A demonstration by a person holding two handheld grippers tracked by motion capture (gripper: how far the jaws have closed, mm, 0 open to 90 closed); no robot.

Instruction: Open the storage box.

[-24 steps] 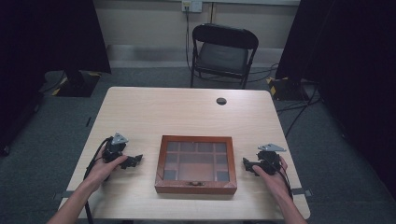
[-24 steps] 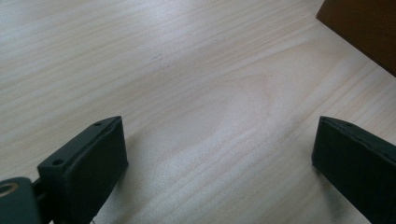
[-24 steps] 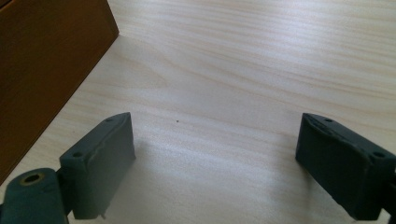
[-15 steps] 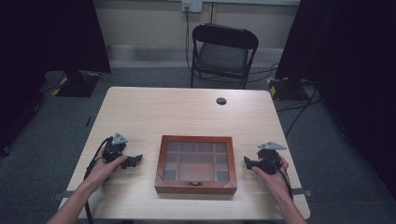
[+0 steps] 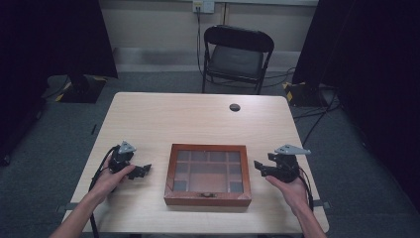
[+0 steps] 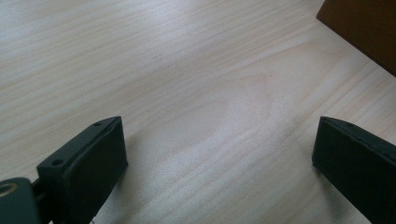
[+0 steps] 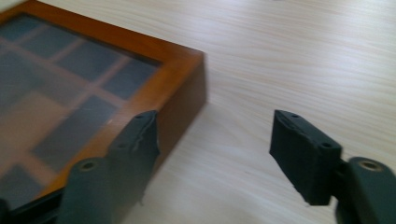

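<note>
A closed wooden box (image 5: 208, 173) with a glass lid divided into several panes sits on the near middle of the light wood table (image 5: 198, 119); a small metal clasp is on its front face. My left gripper (image 5: 140, 171) rests on the table left of the box, open, with bare wood between its jaws (image 6: 219, 135). A corner of the box (image 6: 362, 28) shows at the upper right of the left gripper view. My right gripper (image 5: 261, 167) hovers just right of the box, open, nothing held (image 7: 215, 135). The box's corner (image 7: 182, 79) lies by its left jaw.
A small dark round grommet (image 5: 235, 107) sits at the far middle of the table. A black folding chair (image 5: 236, 54) stands beyond the far edge. Cables run on the floor at right. Bare table surface stretches beyond the box.
The right gripper has shifted slightly toward the box's right side. The left gripper and the box stay where they were.
</note>
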